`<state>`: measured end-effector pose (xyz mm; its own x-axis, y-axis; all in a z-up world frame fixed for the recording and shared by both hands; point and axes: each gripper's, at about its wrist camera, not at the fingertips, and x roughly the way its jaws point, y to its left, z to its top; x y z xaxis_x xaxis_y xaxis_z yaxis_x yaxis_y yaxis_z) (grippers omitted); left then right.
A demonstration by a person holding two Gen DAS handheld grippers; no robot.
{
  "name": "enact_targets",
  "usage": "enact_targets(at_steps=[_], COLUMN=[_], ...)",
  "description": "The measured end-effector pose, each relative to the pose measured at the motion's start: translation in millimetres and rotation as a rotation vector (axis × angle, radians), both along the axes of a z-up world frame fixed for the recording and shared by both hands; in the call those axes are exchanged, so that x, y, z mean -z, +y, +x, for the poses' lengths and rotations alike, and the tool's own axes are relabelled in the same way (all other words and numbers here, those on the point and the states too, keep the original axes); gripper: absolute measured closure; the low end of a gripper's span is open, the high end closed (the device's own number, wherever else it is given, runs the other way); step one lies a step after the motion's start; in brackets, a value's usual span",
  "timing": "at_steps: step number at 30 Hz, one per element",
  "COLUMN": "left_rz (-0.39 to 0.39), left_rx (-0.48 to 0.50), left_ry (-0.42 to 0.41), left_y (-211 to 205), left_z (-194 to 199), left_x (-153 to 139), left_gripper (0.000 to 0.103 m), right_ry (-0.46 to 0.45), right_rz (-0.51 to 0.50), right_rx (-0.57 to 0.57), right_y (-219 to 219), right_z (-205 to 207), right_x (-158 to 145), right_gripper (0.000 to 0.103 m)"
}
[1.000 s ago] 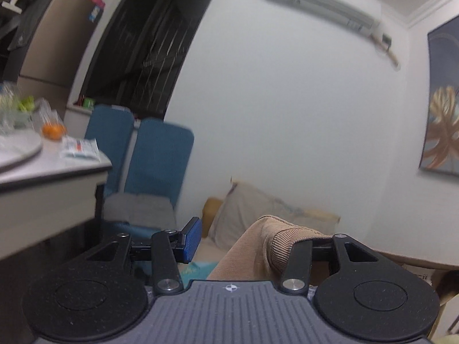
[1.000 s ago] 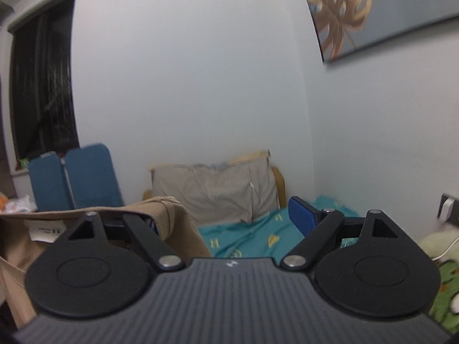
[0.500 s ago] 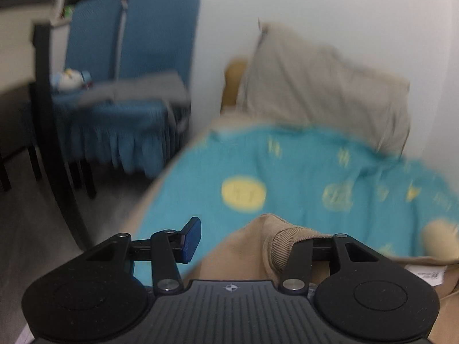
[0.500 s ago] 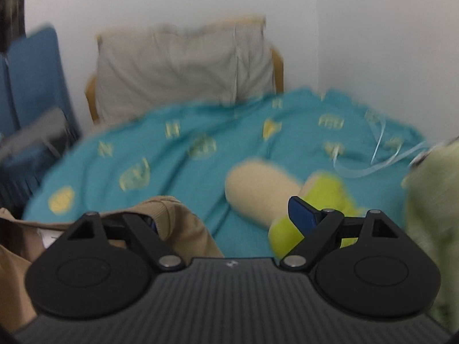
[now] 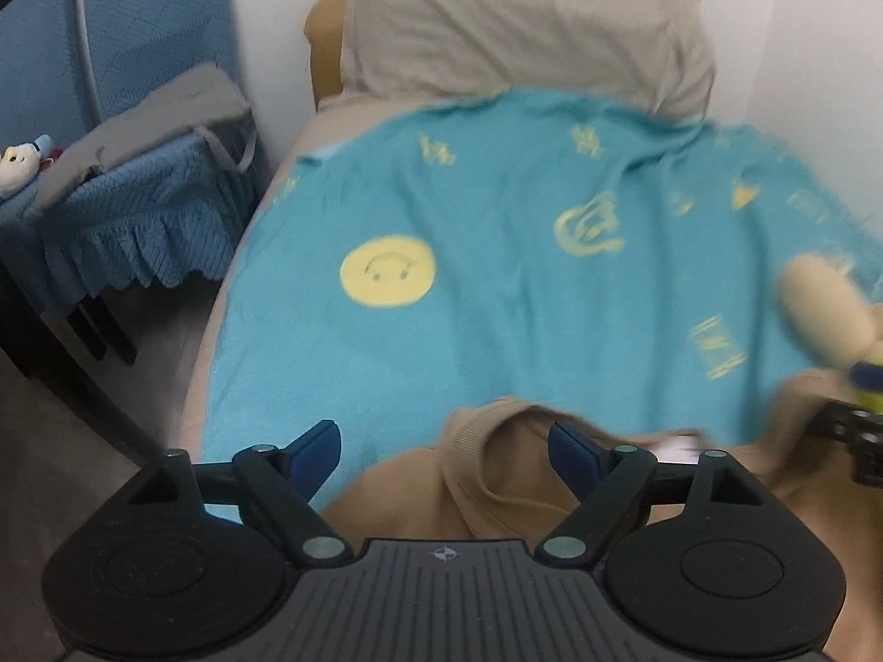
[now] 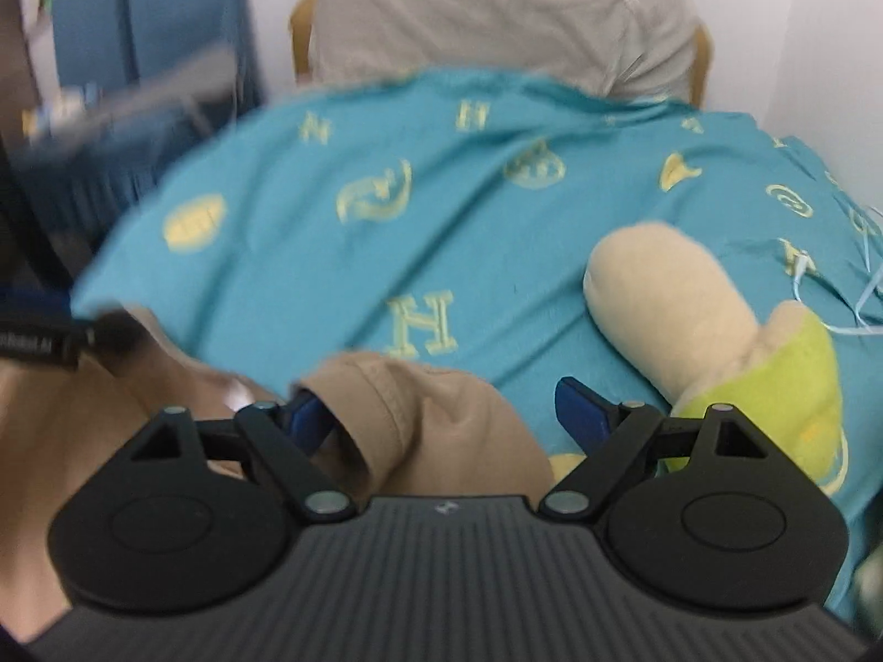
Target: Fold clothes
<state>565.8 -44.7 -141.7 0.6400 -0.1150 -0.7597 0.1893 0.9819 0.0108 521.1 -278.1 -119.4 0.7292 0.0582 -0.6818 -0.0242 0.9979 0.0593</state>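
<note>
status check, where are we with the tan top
Left gripper just opened, right gripper open. Tan top dropped on teal blanket. Plush toy close right.

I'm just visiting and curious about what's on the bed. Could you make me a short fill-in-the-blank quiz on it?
1. The blanket covering the bed is ____ with yellow patterns.
2. The tan garment lies at the blanket's ____ edge.
3. At the head of the bed leans a grey ____.
4. The left tool has its jaws ____.

Missing words: blue; near; pillow; open

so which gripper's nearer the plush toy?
Right. The right gripper sits beside the plush toy, which lies by its right finger. From the left gripper the toy lies far right, at frame edge.
</note>
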Motion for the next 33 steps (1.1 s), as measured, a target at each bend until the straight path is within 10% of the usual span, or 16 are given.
enact_targets(at_steps=[15,22,33], left_rz=[-0.291,-0.487,-0.574], left_rx=[-0.084,-0.285,-0.504], left_ry=[-0.208,-0.144,-0.095], left_y=[80,147,202], left_z=[-255,-318,-251], left_x=[-138,-117,-40], left_gripper=[0.018,0.022,0.039], right_ry=[-0.191,-0.195,-0.148], right_rz=[0.197,0.398,0.478], right_rx=[0.106,0.176,0.197], right_y=[19,-3,-21], right_z=[-273,-372,-349], right_x=[-113,-107,-67], right_gripper=[0.017,0.017,0.017])
